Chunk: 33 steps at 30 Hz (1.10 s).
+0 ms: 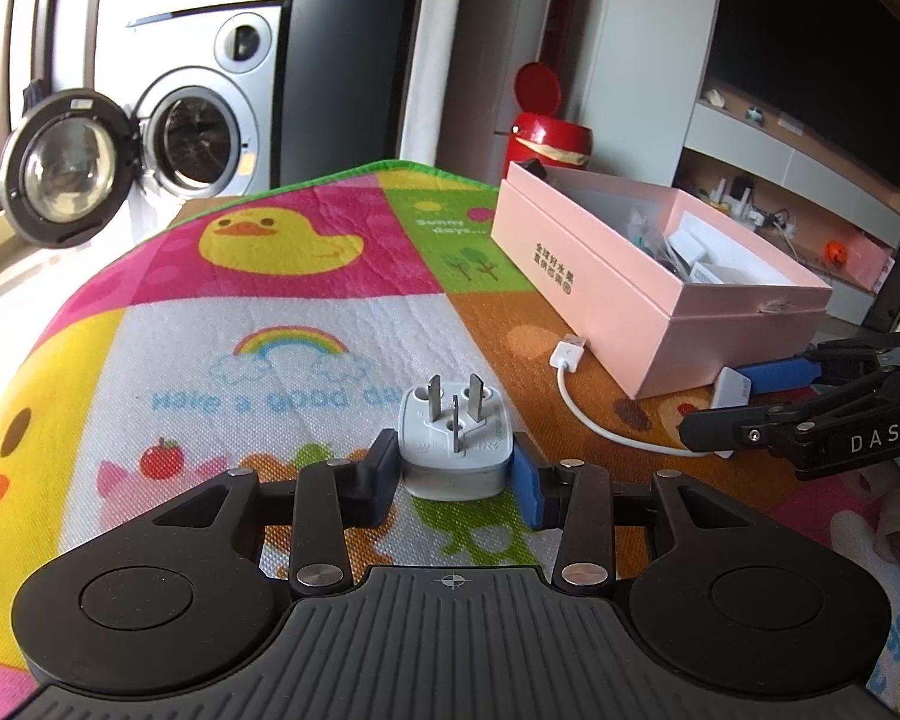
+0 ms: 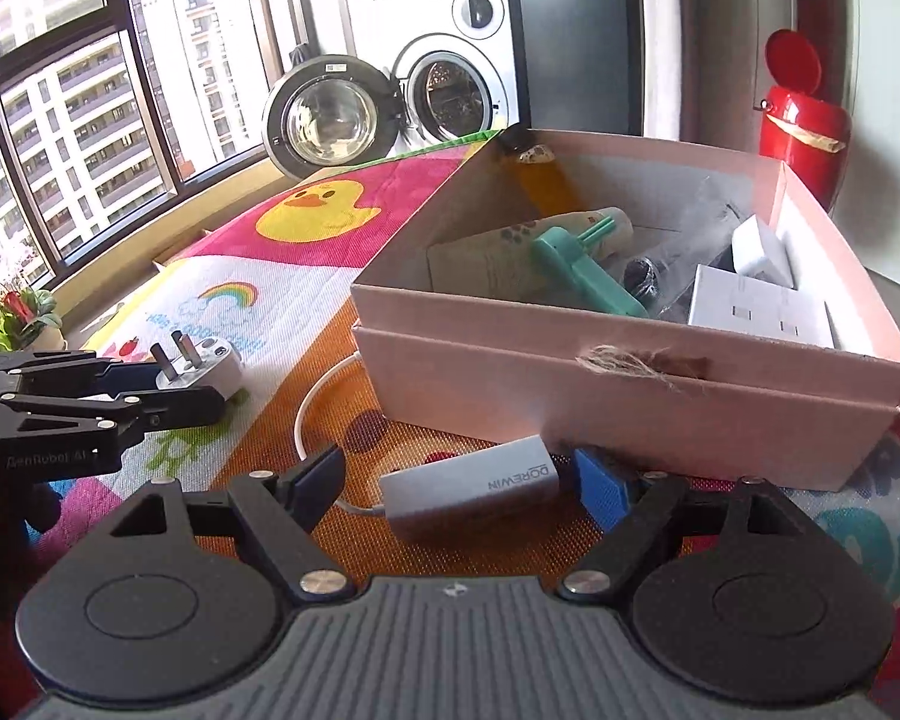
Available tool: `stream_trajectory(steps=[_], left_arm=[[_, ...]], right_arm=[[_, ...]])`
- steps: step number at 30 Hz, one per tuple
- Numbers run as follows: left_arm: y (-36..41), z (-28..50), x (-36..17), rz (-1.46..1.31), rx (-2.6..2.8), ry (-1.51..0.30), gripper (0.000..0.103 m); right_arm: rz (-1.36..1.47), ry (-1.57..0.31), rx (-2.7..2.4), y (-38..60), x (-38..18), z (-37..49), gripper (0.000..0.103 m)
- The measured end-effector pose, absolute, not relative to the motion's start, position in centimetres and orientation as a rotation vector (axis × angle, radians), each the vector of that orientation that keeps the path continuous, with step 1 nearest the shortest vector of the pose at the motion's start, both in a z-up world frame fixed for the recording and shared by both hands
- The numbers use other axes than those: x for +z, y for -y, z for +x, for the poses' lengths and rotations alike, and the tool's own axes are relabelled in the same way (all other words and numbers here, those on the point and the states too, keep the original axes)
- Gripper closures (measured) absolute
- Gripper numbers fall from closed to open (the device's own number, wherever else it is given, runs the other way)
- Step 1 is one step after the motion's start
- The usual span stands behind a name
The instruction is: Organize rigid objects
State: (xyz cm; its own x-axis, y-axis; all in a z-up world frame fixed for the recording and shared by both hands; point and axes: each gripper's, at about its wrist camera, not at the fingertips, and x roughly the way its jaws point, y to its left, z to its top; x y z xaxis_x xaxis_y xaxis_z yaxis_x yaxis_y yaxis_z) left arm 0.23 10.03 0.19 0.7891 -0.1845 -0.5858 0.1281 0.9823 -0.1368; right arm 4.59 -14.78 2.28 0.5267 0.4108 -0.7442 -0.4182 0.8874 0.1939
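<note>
White 3-pin plug adapter (image 1: 455,444) between left gripper (image 1: 457,477) jaws.

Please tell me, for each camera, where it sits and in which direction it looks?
Left wrist: sits behind the left tongs, looking across the colourful duck-print play mat; they clamp a white plastic plug adapter.
Right wrist: sits behind the right tongs, facing the open pink cardboard box; they straddle a grey DOREWIN charger block.
Shared: adapter, box, mat, open washing machine; each shows the other tongs.

A woven, rough cloth mat (image 1: 306,324) is seen. The plug adapter (image 1: 456,444) is made of smooth white plastic with metal pins. The pink box (image 2: 630,372) is made of matt cardboard.
</note>
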Motion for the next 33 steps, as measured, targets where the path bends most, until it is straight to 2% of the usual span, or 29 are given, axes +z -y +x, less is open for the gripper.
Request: stream_trajectory(steps=[2,4,6,12,17,19,20,25,29,33], left_arm=[[-10.0,0.3,0.2,-0.091,-0.167,-0.639,0.059],[-9.9,0.3,0.2,-0.089,-0.166,-0.639,0.059],[-9.9,0.3,0.2,-0.090,-0.164,-0.639,0.059],[-9.4,-0.6,0.4,-0.091,-0.166,-0.626,0.060],[-6.7,-3.3,1.9,-0.008,-0.321,-0.635,0.060],[-5.8,-4.2,3.7,0.013,-0.365,-0.590,0.060],[-5.4,-4.6,5.0,0.020,-0.383,-0.555,0.060],[-4.0,-4.5,12.4,0.035,-0.438,-0.369,0.060],[-3.2,-2.0,16.7,0.037,-0.441,-0.280,0.060],[-3.2,2.7,19.0,-0.057,-0.431,-0.278,0.060]], right_arm=[[-0.024,-0.882,0.512,14.8,2.3,4.3,0.020],[-0.043,-0.880,0.533,14.8,2.5,3.8,0.027],[-0.051,-0.869,0.536,14.9,2.7,3.3,0.040],[-0.073,-0.846,0.538,15.5,4.6,1.2,0.040],[-0.142,-0.744,0.527,17.0,9.1,-2.7,0.041],[-0.155,-0.680,0.501,17.8,11.6,-3.8,0.041],[-0.152,-0.642,0.486,18.4,13.4,-4.3,0.045],[-0.110,-0.483,0.448,20.2,20.0,-4.3,0.045],[-0.096,-0.422,0.423,20.5,23.1,-2.0,0.045],[-0.076,-0.394,0.368,20.5,25.5,2.8,0.045]])
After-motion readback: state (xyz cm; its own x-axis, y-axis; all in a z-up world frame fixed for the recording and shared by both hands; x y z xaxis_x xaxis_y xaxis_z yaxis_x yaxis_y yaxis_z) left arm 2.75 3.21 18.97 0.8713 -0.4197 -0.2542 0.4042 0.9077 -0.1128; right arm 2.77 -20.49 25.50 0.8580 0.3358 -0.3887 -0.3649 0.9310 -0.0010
